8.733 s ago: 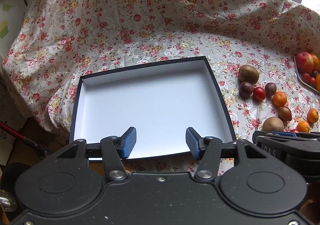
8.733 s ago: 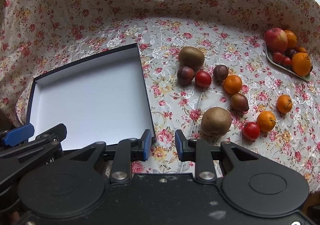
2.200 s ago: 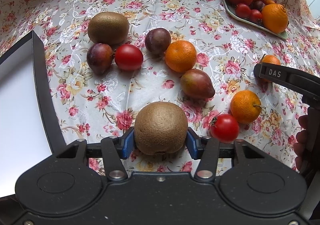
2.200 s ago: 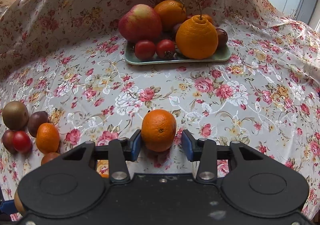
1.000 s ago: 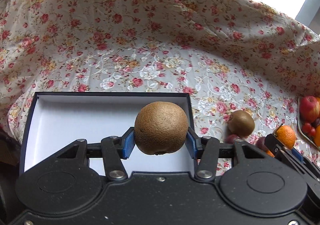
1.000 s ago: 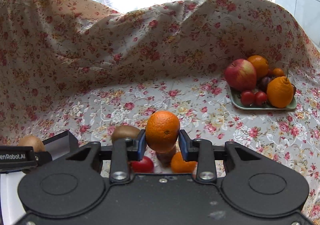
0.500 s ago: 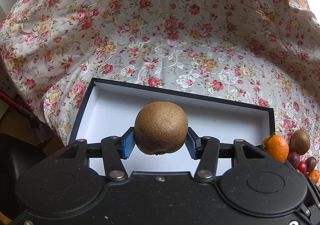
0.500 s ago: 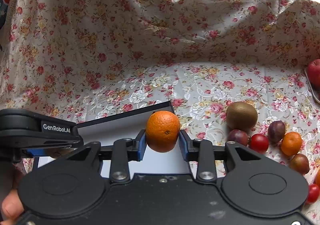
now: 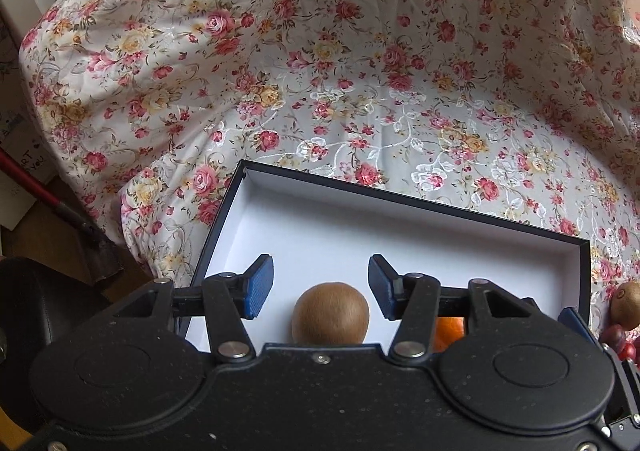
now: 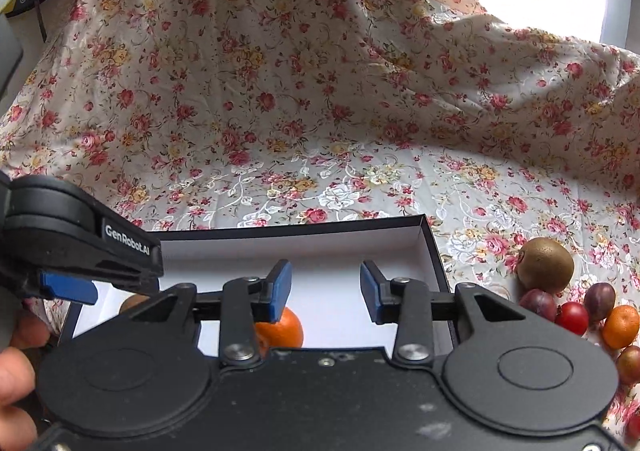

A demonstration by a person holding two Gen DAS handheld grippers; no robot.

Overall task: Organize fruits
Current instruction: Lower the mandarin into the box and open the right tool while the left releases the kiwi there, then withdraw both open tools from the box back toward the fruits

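Release step: left tongs (image 9: 321, 287) opening, clear of round brown kiwi (image 9: 330, 311) lying in white-lined black box (image 9: 400, 235); right tongs (image 10: 325, 291) opening, orange mandarin (image 10: 282, 327) dropped at 7 o'clock; next, fetching loose fruit at 3 o'clock

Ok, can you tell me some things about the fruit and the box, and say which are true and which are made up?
1. A brown kiwi lies in the white box. True.
2. The left gripper squeezes the kiwi. False: its jaws are opening and the pads stand clear of the fruit.
3. An orange is in the box too. True.
4. The right gripper holds the orange. False: its jaws are opening with nothing pressed between them; the orange sits below them in the box.
5. All the fruit is packed away. False: another kiwi, a small tomato and more fruit lie on the flowery cloth beside the box.
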